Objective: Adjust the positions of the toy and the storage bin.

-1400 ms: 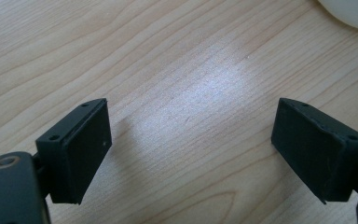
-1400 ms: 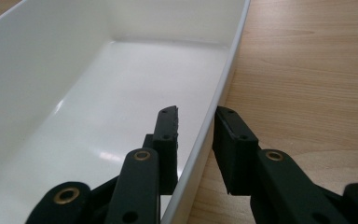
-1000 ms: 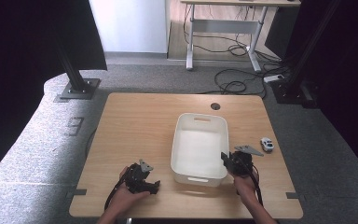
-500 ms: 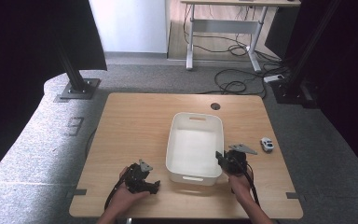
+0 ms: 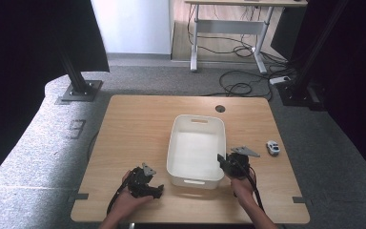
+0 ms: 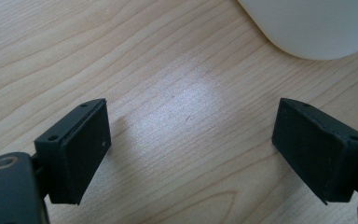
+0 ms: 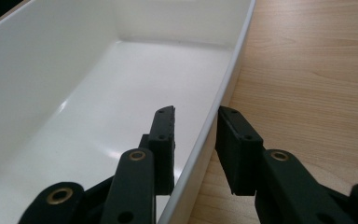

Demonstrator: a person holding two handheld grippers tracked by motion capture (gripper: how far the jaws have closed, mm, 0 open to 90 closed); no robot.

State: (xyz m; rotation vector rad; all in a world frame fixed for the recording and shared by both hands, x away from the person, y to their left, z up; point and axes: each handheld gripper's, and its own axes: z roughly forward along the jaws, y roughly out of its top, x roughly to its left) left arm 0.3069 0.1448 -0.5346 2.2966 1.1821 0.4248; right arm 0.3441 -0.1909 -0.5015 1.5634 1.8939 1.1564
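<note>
At the near left of the wooden table (image 5: 138, 119) the left gripper (image 5: 145, 183) rests low over bare wood, its jaws standing wide apart with nothing between them; the left gripper view shows a rounded corner of the white bin (image 6: 307, 28) just ahead of it, not touched. Next across, the bin (image 5: 196, 149) sits near the middle of the table, a little toward the near edge and angled slightly. It is a shallow, glossy white plastic tub with rounded corners and a handle slot cut in each short end, and it is empty. On its right long wall the right gripper (image 7: 196, 140) straddles the rim, one jaw inside and one outside; the jaws have just been easing apart, with a sliver of gap showing at the outer pad, so I judge the hold is being let go. The bin looks placed, and what is left seems to be drawing that gripper clear. Further right, a small toy car (image 5: 272, 147) lies apart.
</note>
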